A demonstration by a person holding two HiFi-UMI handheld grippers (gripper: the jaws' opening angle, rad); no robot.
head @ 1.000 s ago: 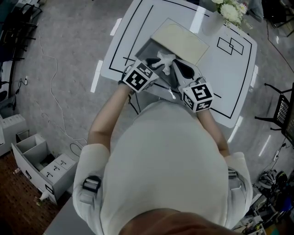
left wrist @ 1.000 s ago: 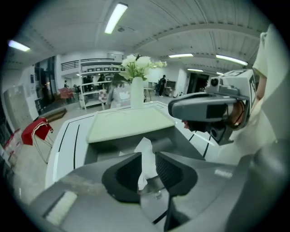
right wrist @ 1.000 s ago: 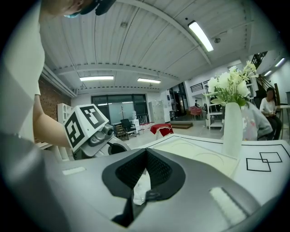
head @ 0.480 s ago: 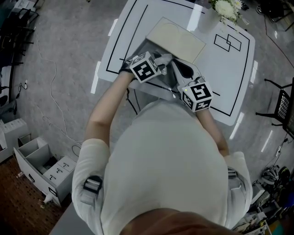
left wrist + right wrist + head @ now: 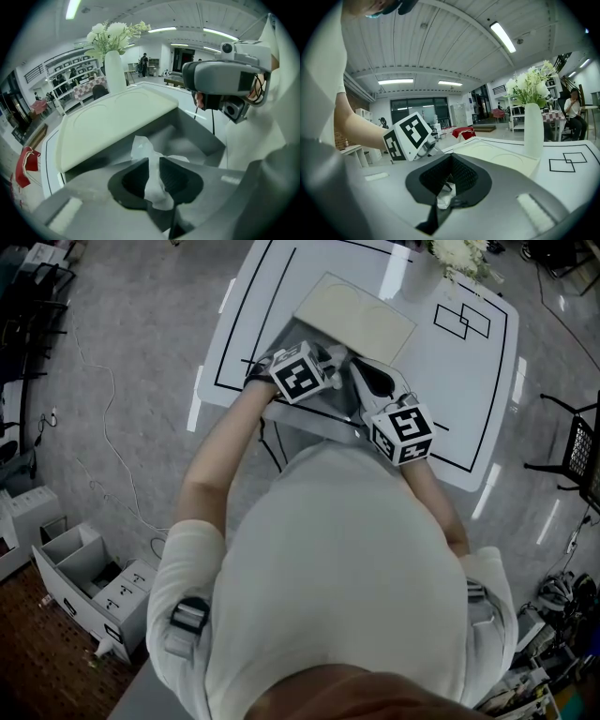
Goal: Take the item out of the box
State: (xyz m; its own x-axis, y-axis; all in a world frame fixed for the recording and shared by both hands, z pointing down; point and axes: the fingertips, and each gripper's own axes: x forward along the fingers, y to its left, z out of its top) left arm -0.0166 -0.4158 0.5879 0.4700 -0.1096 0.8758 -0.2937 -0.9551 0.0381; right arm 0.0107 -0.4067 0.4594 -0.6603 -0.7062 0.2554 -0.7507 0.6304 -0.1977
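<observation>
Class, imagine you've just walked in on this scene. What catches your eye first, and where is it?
A crumpled white wrapping, pinched in the left tool, whose jaws have just been closing, over the open grey box. Behind the box's cream lid, a white vase of flowers stands on the table.

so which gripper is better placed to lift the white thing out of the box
Left. The left gripper has just been closing its jaws and pinches the white item over the open grey box, so it likely only needs to lift. The right gripper is shut, with no clear hold on it.
</observation>
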